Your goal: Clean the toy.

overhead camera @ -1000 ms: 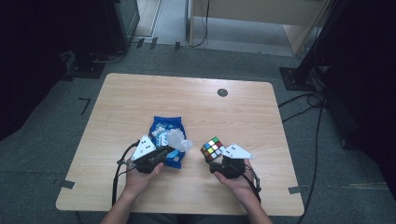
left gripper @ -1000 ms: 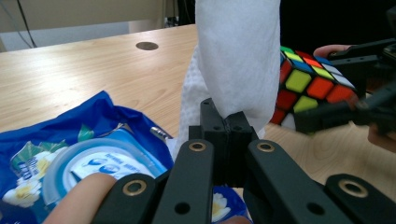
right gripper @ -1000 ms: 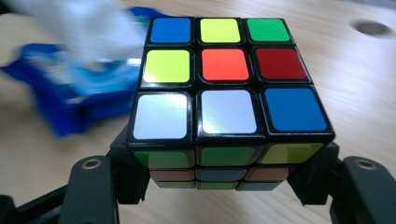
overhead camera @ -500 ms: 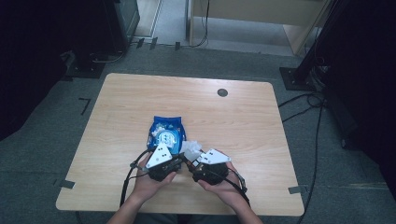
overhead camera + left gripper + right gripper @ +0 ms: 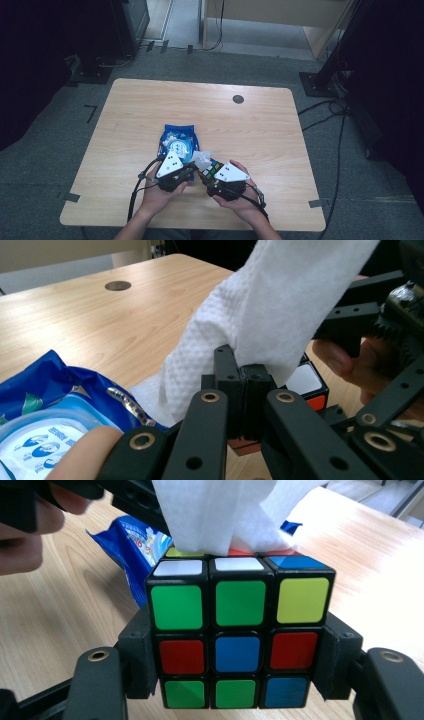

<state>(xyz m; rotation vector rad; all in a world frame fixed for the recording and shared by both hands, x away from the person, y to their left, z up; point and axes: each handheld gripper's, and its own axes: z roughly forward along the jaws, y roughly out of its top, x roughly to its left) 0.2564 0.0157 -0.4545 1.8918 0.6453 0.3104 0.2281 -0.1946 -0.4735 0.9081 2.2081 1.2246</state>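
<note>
The left gripper (image 5: pixel 240 390) has its fingers pressed together, pinching a white wipe (image 5: pixel 270 315). The right gripper (image 5: pixel 235 680) pinches a colourful cube (image 5: pixel 240 635) by its two sides. The wipe lies on top of the cube, near the front edge of the table (image 5: pixel 150 105). A blue wipe pack (image 5: pixel 177 142) lies just behind them.
</note>
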